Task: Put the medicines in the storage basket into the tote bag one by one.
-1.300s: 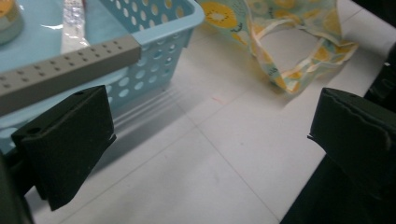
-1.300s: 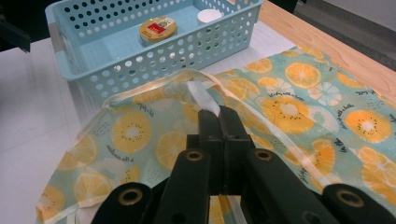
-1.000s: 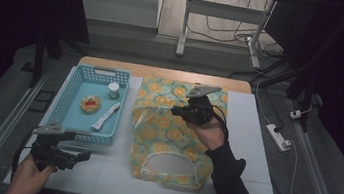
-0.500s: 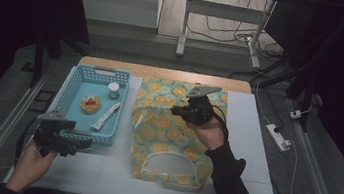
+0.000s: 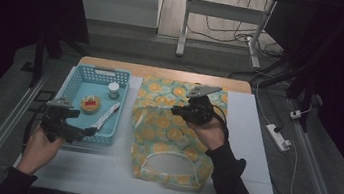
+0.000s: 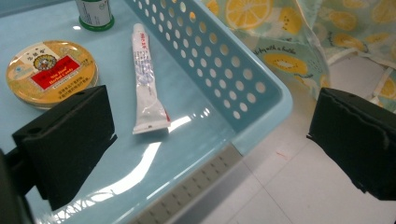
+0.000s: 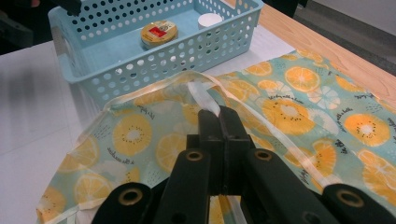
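Black left claw (image 5: 89,130) with blocky foam-like pads, black right claw (image 5: 176,111) under grey three-cornered plate, dark sleeves, black cables

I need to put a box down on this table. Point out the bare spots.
Free: the white table surface in front of the perforated light-blue plastic basket, left of the lemon-print fabric bag, and the white strip right of the bag. Crowded: the basket and the bag pinched by the right gripper.

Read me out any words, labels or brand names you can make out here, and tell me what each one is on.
Round tin: red label with print, too blurred to read.
White tube: red and blue print, too small to read.
Small bottle: label unreadable.
Citrus-print cloth: cursive script lines, too small to read with certainty.
Blue basket: no text.
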Demonstrator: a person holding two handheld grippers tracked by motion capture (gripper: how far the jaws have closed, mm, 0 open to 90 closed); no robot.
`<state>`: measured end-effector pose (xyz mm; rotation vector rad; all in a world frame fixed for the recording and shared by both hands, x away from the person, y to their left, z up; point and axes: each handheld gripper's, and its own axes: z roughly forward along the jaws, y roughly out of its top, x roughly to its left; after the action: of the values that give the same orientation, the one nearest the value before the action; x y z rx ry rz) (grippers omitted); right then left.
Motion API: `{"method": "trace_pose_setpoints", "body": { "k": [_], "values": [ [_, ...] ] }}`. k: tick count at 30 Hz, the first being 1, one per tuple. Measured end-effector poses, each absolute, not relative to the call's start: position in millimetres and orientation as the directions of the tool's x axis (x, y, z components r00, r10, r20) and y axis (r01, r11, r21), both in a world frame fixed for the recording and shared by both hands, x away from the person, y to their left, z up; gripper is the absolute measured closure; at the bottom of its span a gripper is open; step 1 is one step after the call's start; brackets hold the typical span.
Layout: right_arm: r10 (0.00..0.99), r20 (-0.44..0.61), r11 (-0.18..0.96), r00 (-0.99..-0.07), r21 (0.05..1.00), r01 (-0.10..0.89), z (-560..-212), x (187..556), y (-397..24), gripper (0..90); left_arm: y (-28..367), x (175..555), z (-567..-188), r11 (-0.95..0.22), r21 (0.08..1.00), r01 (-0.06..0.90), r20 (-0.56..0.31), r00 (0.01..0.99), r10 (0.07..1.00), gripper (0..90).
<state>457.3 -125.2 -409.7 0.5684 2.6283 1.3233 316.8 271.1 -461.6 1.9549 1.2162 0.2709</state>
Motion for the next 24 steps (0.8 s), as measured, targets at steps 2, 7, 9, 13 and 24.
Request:
{"method": "trace_pose_setpoints", "body": {
  "k": [2,7,9,13,24],
  "values": [
    [0.395,0.038,0.543,-0.918,0.796,0.267,-410,457,-125,90.0,272,323,-462,-0.211,0.720,0.661,-0.228,0.512,0.828,0.1],
    [0.398,0.037,0.538,-0.917,0.800,0.266,-409,457,-126,90.0,273,336,-462,-0.216,0.714,0.666,-0.244,0.526,0.814,0.0],
    [0.399,0.037,0.535,-0.916,0.802,0.266,-408,458,-127,90.0,273,341,-462,-0.218,0.712,0.668,-0.240,0.522,0.818,0.0],
    [0.401,0.038,0.533,-0.915,0.803,0.267,-408,458,-127,90.0,273,354,-460,-0.211,0.707,0.675,-0.235,0.506,0.830,0.0],
    [0.401,0.033,0.534,-0.915,0.803,0.263,-408,458,-128,90.0,279,387,-462,-0.233,0.677,0.698,-0.205,0.482,0.852,0.0]
  ]
}}
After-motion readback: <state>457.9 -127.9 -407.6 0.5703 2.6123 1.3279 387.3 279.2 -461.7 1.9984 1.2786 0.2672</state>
